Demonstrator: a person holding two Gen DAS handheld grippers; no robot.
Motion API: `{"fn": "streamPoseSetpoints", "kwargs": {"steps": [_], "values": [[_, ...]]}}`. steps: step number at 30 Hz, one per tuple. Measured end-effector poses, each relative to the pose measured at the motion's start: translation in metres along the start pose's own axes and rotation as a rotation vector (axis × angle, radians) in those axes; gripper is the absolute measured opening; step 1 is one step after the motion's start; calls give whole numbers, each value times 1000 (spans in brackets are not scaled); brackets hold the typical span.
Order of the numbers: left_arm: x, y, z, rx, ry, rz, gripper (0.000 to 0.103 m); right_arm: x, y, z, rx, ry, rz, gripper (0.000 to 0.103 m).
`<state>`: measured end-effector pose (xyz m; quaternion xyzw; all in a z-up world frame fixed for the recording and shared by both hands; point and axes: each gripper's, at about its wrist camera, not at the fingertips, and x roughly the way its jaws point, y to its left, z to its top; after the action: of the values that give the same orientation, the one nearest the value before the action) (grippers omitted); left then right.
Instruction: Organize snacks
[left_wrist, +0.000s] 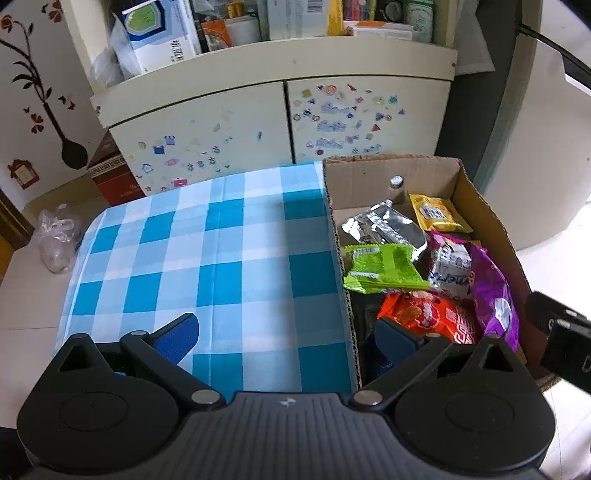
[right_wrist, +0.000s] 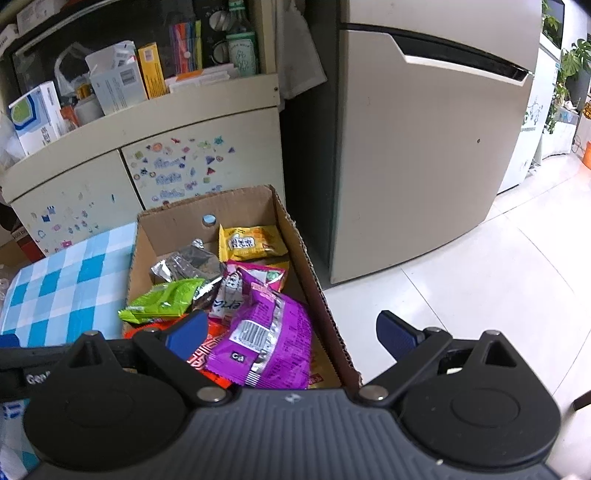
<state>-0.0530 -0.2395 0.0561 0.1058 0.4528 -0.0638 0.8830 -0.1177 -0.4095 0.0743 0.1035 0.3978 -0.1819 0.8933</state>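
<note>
A cardboard box (left_wrist: 334, 236) (right_wrist: 301, 243) holds several snack packets: a green one (left_wrist: 382, 267) (right_wrist: 162, 301), a silver one (left_wrist: 391, 225) (right_wrist: 188, 266), a yellow one (left_wrist: 436, 212) (right_wrist: 251, 242), a purple bag (left_wrist: 491, 284) (right_wrist: 266, 332) and an orange-red one (left_wrist: 432, 317). My left gripper (left_wrist: 286, 334) is open and empty, straddling the box's near left wall. My right gripper (right_wrist: 291, 330) is open and empty above the box's near right wall, over the purple bag.
A blue-and-white checked cloth (left_wrist: 207, 258) covers the table left of the box. A cream cabinet (left_wrist: 229, 122) with stickers stands behind, its shelf full of boxes. A fridge (right_wrist: 424, 147) stands right of the box. A plastic bag (left_wrist: 55, 236) lies far left.
</note>
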Motion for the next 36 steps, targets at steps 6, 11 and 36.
{"fn": "streamPoseSetpoints", "kwargs": {"steps": [6,11,36], "values": [[-1,-1,0,-16,-5,-12,103,10,3,-4,-26,20,10,97],[1,-6,0,7,-8,-1,103,16,7,-4,-48,22,-4,97],[4,-6,2,8,-23,37,103,23,15,-1,-71,-1,-18,97]]}}
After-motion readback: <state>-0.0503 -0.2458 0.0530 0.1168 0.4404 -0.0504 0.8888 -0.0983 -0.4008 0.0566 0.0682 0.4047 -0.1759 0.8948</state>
